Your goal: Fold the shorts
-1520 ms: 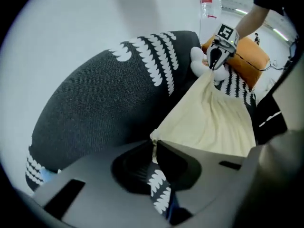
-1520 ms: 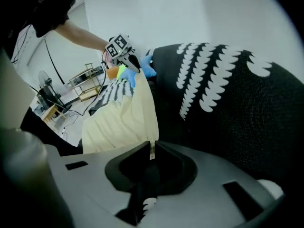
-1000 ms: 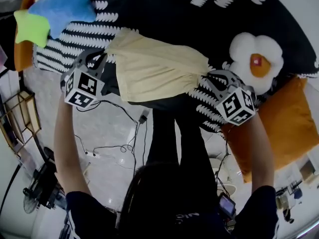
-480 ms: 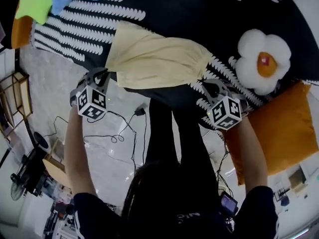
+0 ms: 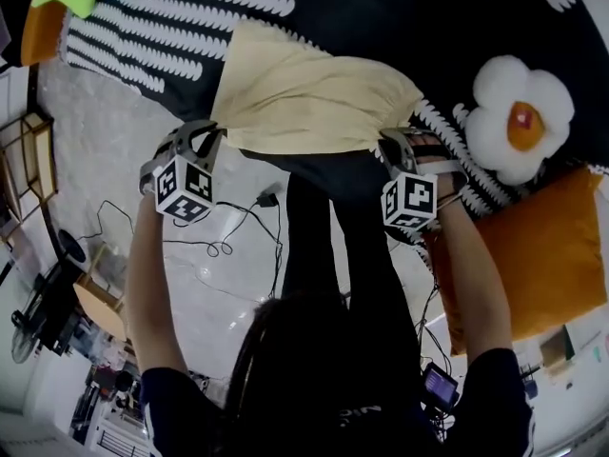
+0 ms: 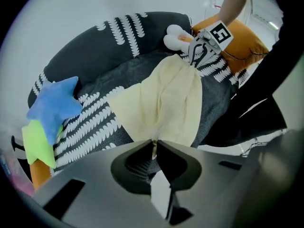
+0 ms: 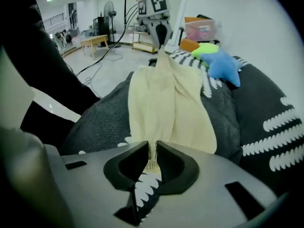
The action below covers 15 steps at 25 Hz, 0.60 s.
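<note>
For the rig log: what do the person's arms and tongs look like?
The left tongs and right tongs are grey with dark jaws, each bearing a white cube with black square markers. The sleeves are short and dark. The right jaws are opening, shorts between them.

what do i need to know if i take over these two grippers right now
Left gripper: jaws shut on one near corner of the yellow shorts.
Right gripper: jaws opening, the other near corner between them.
Shorts lie spread on the dark patterned cover.
Done: laid out; whether a fold is already in, cannot tell.
Left: release, then finish folding.
</note>
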Tool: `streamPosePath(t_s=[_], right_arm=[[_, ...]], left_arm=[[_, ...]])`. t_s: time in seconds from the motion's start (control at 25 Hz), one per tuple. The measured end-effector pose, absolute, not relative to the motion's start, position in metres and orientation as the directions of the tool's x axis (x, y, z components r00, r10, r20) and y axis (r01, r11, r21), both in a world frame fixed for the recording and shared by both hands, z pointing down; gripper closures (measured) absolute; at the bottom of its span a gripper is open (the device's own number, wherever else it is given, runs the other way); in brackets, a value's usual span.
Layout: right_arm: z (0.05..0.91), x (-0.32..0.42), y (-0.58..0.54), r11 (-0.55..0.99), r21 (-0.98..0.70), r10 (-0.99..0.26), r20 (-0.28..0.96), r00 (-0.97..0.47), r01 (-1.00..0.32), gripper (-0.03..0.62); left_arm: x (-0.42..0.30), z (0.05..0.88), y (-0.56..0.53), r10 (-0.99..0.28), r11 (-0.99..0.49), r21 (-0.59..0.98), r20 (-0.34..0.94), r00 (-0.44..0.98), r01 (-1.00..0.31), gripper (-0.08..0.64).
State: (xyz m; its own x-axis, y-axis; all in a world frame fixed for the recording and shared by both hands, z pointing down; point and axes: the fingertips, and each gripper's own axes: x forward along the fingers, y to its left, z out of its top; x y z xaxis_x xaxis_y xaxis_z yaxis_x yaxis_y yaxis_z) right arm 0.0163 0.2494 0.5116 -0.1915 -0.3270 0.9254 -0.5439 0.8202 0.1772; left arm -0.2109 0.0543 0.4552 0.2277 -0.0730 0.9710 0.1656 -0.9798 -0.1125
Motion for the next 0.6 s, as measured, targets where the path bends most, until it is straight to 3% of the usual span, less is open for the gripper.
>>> streamPosePath(t_s=[0.08,0.36,0.6], right_arm=[[0.509,0.019,0.253,0.848,0.144,-0.284,0.936,-0.208,-0.511,0.543],[0.508,0.032,0.299,0.898,0.092,-0.201,0.956,-0.213,-0.429,0.545],[0.538,0.026,0.312,0.864,0.041,-0.165,0.965,-0.206,-0.501,0.532]], left_arm=[[-0.214,0.452,0.055,-0.068,-0.979,-0.108,0.973,0.223,0.175,0.53],[-0.231,0.478,0.098,0.016,-0.954,-0.031,0.988,0.156,0.298,0.529],[-0.249,0.527,0.127,0.047,-0.945,0.024,0.997,0.061,0.327,0.529]])
